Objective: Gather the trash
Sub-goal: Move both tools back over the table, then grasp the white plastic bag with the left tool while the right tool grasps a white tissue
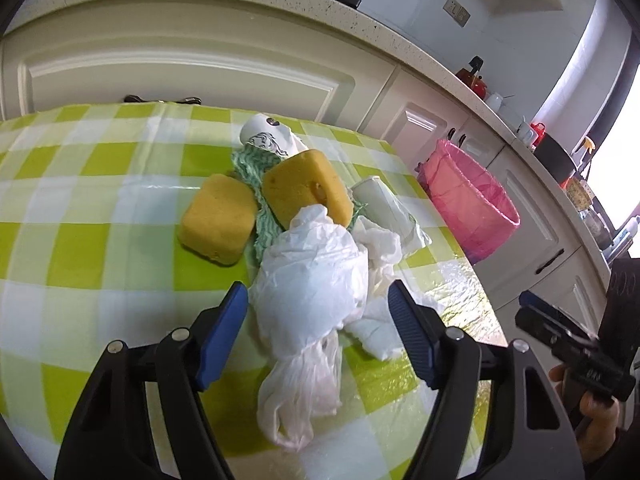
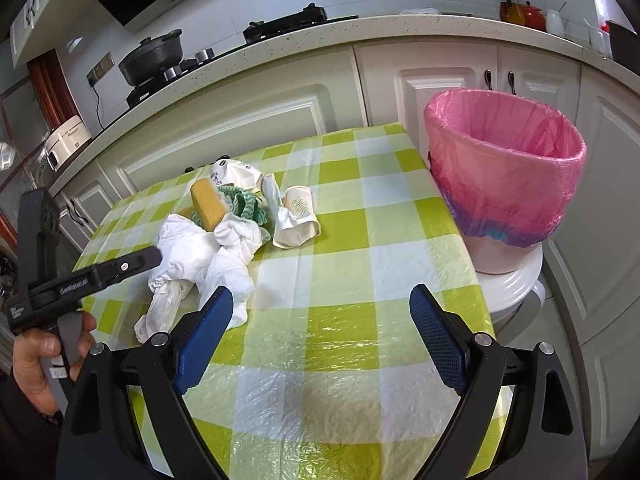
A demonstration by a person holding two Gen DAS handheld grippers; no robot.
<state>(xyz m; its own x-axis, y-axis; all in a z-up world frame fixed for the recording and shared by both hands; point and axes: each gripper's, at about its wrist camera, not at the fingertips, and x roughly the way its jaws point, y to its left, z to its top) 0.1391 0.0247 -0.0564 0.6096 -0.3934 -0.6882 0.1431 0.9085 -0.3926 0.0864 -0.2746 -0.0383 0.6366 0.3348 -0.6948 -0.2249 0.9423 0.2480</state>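
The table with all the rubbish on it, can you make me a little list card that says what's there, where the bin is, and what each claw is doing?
table: green and white checked cloth
rubbish pile: white plastic bag, two yellow sponges, green net, crushed paper cups
bin: pink-lined bin, on a white stool beside the table's edge
left claw: open, pads either side of the white plastic bag, not pressing it
right claw: open, empty, over bare cloth
bin contents: none visible
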